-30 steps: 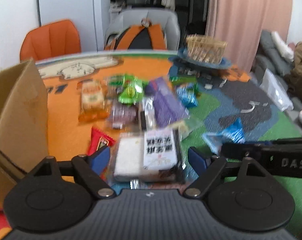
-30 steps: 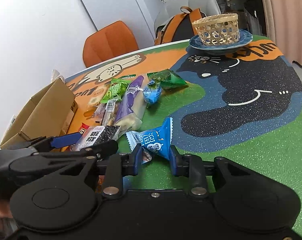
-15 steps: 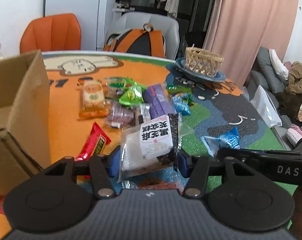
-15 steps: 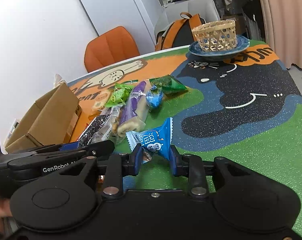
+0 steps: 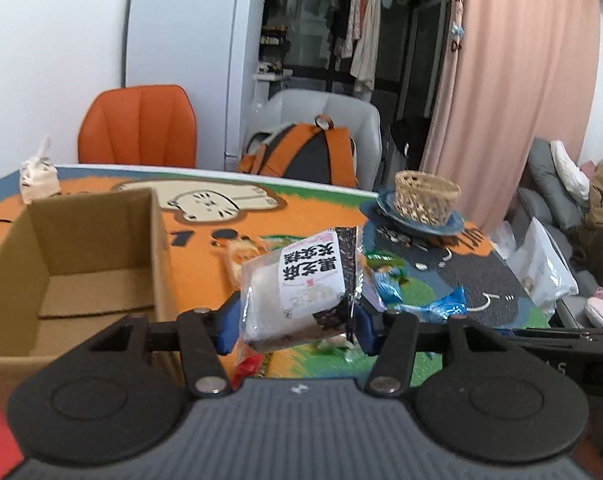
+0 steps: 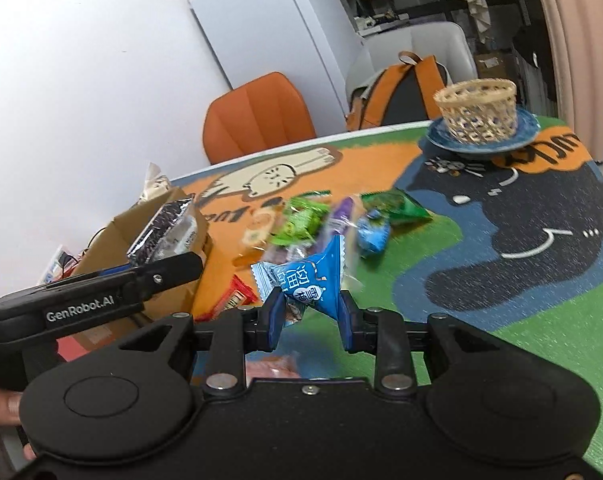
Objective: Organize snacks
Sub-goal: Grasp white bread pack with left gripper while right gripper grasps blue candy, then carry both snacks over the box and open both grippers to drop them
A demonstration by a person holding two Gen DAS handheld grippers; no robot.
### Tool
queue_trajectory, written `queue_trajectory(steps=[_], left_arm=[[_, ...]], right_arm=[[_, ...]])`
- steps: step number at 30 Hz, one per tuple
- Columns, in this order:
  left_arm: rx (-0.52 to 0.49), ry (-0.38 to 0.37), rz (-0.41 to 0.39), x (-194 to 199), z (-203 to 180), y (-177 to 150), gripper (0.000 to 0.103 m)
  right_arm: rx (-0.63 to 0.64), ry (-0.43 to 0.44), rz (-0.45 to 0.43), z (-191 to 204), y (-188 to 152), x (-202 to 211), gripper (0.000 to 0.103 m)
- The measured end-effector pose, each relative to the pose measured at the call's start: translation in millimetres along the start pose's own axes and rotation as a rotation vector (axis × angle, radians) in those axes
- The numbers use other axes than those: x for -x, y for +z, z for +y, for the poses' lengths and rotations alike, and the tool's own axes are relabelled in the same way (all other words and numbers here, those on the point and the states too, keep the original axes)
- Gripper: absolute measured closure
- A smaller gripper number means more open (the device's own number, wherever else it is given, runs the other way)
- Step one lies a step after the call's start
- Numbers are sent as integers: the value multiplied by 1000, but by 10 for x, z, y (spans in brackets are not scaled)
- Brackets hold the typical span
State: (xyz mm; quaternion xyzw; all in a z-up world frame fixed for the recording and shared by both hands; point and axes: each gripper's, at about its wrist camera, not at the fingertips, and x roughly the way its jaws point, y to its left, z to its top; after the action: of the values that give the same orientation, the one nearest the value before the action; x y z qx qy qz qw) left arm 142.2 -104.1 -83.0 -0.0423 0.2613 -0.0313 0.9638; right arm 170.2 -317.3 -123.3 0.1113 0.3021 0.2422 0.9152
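The left gripper (image 5: 292, 326) has its jaws clamped on a clear-wrapped white rice cake packet (image 5: 301, 290), lifted off the table (image 5: 205, 276) just right of the open cardboard box (image 5: 77, 264); these jaws have just been closing, with the packet between them. The box's near right wall edge stands close beside the left blue pad, and its interior looks bare, with free room above it. The right gripper (image 6: 307, 322) has its jaws closed on a blue triangular candy packet (image 6: 313, 280), held above the green part of the cat-print mat (image 6: 521, 280). More snack packets (image 6: 321, 220) lie in a loose cluster mid-table, well apart from the wicker basket (image 6: 477, 110) on 1 blue plate (image 6: 525, 130) at the far edge. The left tool's arm reads "GenRobot.AI"; both packets bear printed Chinese characters.
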Motion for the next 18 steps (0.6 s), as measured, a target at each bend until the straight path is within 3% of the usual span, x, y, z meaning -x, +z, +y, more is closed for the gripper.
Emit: queue_trajectory(steps=[9,18], left_arm=[[46,-9,-70,256,269,142,48],[96,42,-99,392,629,176,48]], right_arm=[[52,39,-13,353,102,-60,74],[93,80,-25,713,203,-146,74]])
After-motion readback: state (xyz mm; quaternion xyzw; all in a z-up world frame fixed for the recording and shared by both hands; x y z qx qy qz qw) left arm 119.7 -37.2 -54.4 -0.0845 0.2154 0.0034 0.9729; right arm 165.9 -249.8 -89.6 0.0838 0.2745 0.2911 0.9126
